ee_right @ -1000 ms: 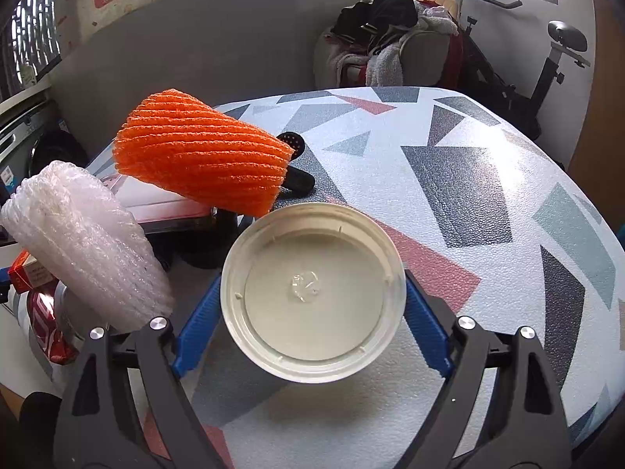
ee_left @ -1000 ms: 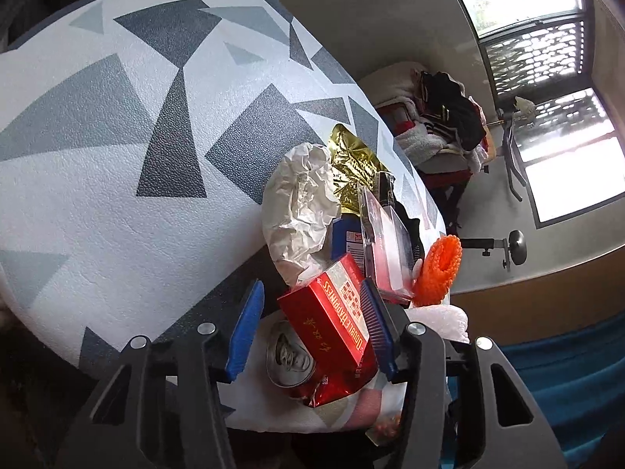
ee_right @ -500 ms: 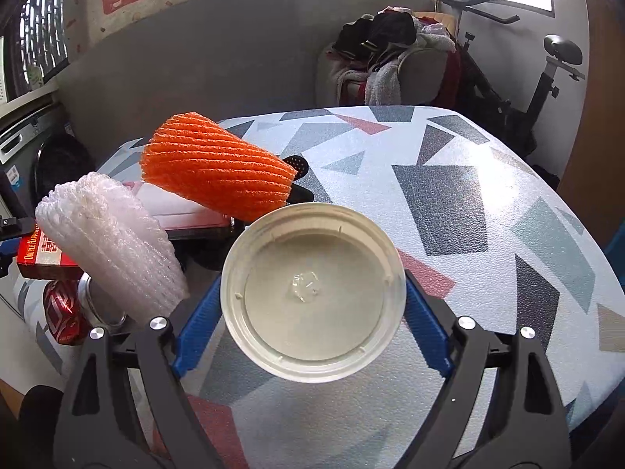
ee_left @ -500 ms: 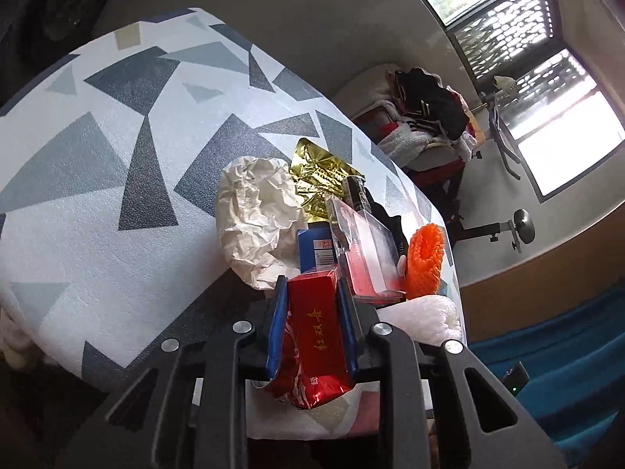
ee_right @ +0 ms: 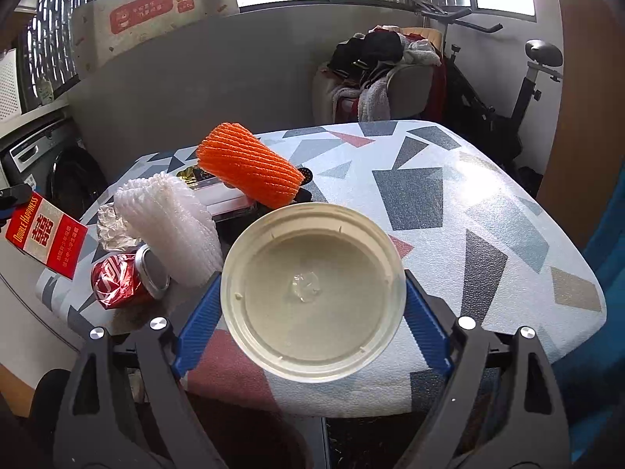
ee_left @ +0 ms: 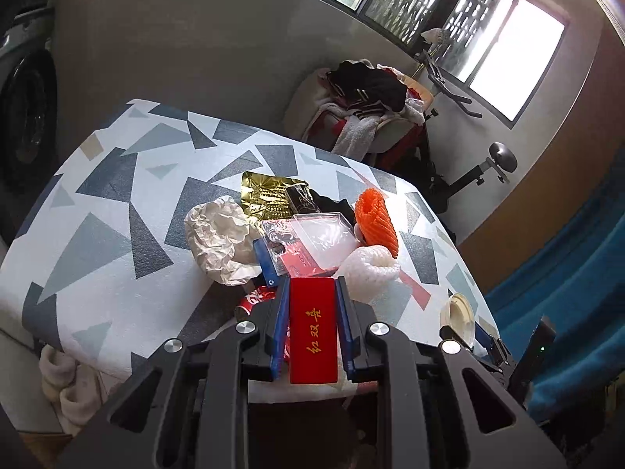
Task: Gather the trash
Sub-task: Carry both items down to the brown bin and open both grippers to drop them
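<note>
My left gripper [ee_left: 312, 328] is shut on a red cigarette box [ee_left: 312, 330] and holds it lifted above the table's near edge; the box also shows in the right wrist view [ee_right: 47, 234]. My right gripper [ee_right: 312, 297] is shut on a round cream plastic lid [ee_right: 312, 293], held above the table edge; the lid also shows in the left wrist view [ee_left: 457, 314]. A trash pile lies on the table: a crushed red can [ee_right: 121, 281], a white foam net [ee_right: 175, 230], an orange foam net [ee_right: 250, 172], crumpled white paper [ee_left: 218, 234], a gold wrapper [ee_left: 265, 191] and a clear plastic box [ee_left: 320, 238].
The table [ee_right: 449, 203] has a white cover with grey and red triangles. A chair heaped with clothes [ee_right: 383, 74] and an exercise bike [ee_right: 527, 78] stand behind it. A washing machine [ee_left: 23, 117] is at the left. Something blue [ee_left: 566, 273] lies at the right.
My left gripper has shut on the red cigarette box and lifted it back and up off the pile. My right gripper has drawn back from the table with the lid.
</note>
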Demonstrator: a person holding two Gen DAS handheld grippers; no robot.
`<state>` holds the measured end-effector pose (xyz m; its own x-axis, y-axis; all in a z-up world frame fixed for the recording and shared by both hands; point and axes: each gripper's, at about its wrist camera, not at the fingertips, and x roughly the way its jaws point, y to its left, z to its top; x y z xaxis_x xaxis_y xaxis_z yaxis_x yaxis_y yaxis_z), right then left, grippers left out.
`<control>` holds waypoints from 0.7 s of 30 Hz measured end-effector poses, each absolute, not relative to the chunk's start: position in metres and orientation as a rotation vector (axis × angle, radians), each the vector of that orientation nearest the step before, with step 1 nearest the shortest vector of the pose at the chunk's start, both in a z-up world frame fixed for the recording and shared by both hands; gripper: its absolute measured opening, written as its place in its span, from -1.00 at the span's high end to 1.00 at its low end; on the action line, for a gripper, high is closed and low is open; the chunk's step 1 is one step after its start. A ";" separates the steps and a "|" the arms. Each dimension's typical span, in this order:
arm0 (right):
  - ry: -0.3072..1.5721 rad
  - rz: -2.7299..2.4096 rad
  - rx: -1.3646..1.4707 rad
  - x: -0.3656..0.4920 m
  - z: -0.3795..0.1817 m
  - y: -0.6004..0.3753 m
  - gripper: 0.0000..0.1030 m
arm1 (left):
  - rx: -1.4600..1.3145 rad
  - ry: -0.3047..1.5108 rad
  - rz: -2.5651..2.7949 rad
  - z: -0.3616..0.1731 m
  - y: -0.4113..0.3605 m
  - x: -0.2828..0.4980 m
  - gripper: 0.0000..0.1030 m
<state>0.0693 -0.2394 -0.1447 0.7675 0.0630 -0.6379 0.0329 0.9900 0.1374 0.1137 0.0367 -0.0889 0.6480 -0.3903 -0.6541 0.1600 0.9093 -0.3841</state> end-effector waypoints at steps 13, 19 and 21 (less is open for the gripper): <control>0.690 0.104 0.108 0.010 -0.147 -0.213 -0.67 | -0.112 0.847 -0.422 -0.136 0.004 0.035 0.57; 0.755 0.169 0.095 0.001 -0.173 -0.198 -0.67 | -0.035 0.920 -0.447 -0.196 -0.019 0.015 0.57; 0.744 0.189 0.071 0.001 -0.171 -0.191 -0.68 | 0.001 0.925 -0.462 -0.209 -0.023 0.013 0.57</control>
<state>0.0015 -0.1910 -0.1706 0.7199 0.1954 -0.6660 -0.1455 0.9807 0.1305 0.0132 -0.0229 -0.2093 0.5109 -0.3839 -0.7691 0.3846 0.9023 -0.1948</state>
